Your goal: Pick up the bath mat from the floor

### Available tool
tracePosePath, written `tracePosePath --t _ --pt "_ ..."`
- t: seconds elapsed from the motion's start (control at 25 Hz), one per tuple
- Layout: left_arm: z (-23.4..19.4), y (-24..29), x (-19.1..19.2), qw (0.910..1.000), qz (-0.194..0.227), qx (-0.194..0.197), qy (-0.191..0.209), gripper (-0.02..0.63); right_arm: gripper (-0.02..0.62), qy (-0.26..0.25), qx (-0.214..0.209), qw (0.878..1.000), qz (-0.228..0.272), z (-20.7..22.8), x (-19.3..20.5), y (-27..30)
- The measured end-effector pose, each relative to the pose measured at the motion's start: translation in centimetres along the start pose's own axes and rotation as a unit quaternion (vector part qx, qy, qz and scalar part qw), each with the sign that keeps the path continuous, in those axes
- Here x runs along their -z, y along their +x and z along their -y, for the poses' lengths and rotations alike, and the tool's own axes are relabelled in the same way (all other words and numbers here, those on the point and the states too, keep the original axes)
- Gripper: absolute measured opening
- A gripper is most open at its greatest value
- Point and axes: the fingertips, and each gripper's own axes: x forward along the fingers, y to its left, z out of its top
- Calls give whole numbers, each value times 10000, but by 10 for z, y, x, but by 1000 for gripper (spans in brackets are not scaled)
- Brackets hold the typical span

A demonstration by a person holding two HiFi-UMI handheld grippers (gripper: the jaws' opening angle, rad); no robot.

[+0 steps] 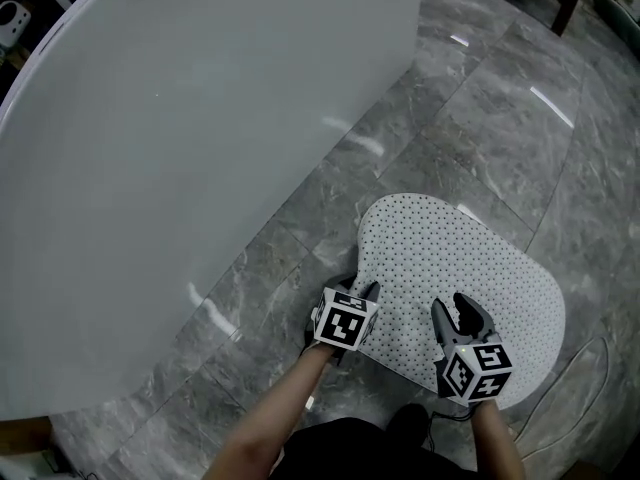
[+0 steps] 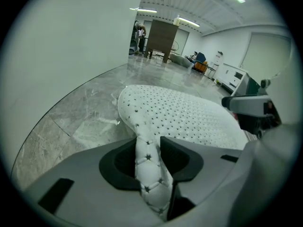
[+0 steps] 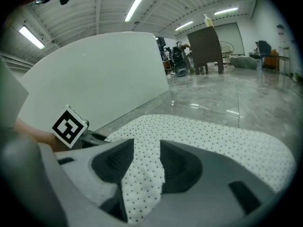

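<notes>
Bath mat (image 1: 470,268): White with lots of tiny holes. It lies flat on the floor in the lower right of the head view. Only its near edge is pulled up.
Big white wall (image 1: 180,148): Curved and smooth. It fills the upper left. The mat is near it but not touching.
Floor (image 1: 480,98): Grey shiny stone, upper right.
Left gripper (image 1: 360,288): Bottom middle of the head view, at the mat's near left edge. Its fingers squeeze a thin fold of the mat.
Right gripper (image 1: 452,308): Just to the right, also on the near edge. Its fingers stand wider but pinch a thicker bunch of mat.
Cord (image 1: 572,365): Thin, on the floor at the lower right, close to the mat's edge.
Step now: I think both holds are made and lifting comes next.
How to do it well: Lift both grippers together at the same speed. Keep squeezing, because the mat looks floppy and could slip. Keep the grippers apart so it hangs flat. Watch that the far edge does not drag the cord.
</notes>
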Motion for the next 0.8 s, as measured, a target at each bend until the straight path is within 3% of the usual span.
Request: tracePosePath --t 0.12,0.2,0.44,0.8 --pt "10 0 -5 9999 -20 36 -130 58 172 268 225 9994 75 17 6 -18" --pt "19 -3 -10 9997 20 115 -196 37 167 408 414 9982 128 31 11 -31" --pt "49 -17 -27 9984 195 411 -325 26 163 927 1085 9893 314 77 28 -84" --pt "119 -25 -51 9923 449 1051 -475 26 155 1504 2110 9644 531 129 67 -166"
